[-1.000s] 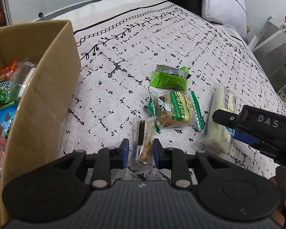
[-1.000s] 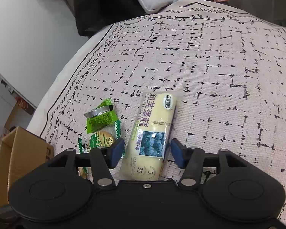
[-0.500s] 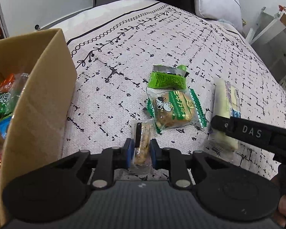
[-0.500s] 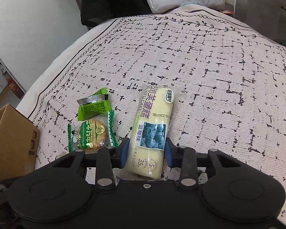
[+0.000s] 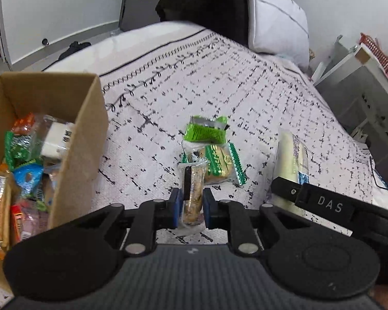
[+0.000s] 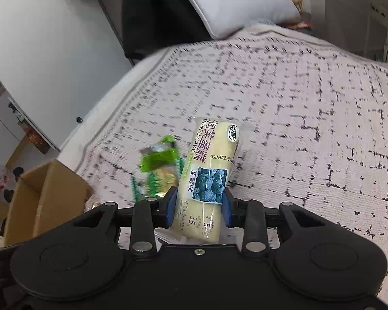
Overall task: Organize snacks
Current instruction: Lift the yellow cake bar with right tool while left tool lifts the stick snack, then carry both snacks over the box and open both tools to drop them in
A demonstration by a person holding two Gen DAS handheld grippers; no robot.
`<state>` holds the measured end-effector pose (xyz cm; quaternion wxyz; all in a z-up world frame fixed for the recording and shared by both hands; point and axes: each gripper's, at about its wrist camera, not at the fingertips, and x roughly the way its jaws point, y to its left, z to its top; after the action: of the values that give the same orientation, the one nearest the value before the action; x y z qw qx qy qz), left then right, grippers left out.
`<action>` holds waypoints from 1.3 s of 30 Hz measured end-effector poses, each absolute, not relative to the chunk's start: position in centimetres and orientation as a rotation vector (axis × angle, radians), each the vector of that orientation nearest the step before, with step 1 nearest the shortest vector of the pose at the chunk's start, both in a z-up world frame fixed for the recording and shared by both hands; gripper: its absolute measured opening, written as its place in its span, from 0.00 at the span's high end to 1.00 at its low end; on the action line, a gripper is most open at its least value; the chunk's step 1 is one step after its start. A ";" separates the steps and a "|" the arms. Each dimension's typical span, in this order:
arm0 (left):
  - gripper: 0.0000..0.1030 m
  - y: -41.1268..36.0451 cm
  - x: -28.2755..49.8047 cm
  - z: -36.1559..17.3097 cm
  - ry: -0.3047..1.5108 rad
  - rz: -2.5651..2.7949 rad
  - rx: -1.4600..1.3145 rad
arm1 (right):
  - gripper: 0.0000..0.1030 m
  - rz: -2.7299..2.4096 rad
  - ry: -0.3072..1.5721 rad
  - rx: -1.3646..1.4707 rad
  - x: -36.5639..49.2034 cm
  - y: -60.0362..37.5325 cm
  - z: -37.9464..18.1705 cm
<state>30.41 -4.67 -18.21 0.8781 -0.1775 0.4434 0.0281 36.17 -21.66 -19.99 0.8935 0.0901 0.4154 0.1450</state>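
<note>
My left gripper (image 5: 191, 208) is shut on a small clear-wrapped snack bar (image 5: 192, 190) and holds it above the bedspread. My right gripper (image 6: 198, 210) is shut on a long yellow cake roll (image 6: 208, 175) with a blueberry label, lifted off the bed; the roll also shows in the left wrist view (image 5: 292, 162). A green packet (image 5: 205, 130) and a green-edged biscuit pack (image 5: 221, 164) lie on the bed ahead; both show blurred in the right wrist view (image 6: 157, 160). An open cardboard box (image 5: 88, 139) with several snacks stands at the left.
The bed has a white spread with black marks (image 5: 245, 87). A grey pillow (image 5: 276, 20) leans at the head. A white shelf unit (image 5: 362, 77) stands at the right. The box also shows at the left in the right wrist view (image 6: 46, 196).
Both grippers closed on their snacks and lifted them: the left on the snack bar, the right on the cake roll. Both views have risen and tilted.
</note>
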 end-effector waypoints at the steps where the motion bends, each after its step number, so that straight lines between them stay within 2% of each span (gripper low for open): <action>1: 0.83 -4.4 30.2 -17.9 0.918 0.057 -0.380 | 0.67 0.310 0.853 0.187 35.8 -21.4 -19.6; 24: 0.83 2.2 25.9 -11.4 0.758 0.033 -0.532 | 0.67 0.399 0.760 0.139 31.3 -13.9 -12.6; 39: 0.83 7.9 24.8 -9.8 0.707 0.065 -0.631 | 0.67 0.456 0.748 0.142 30.2 -9.0 -11.4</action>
<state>24.78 7.92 -9.84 0.8893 -0.3040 0.3402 0.0311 30.19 -8.96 -11.36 0.9033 0.0685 0.3617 0.2204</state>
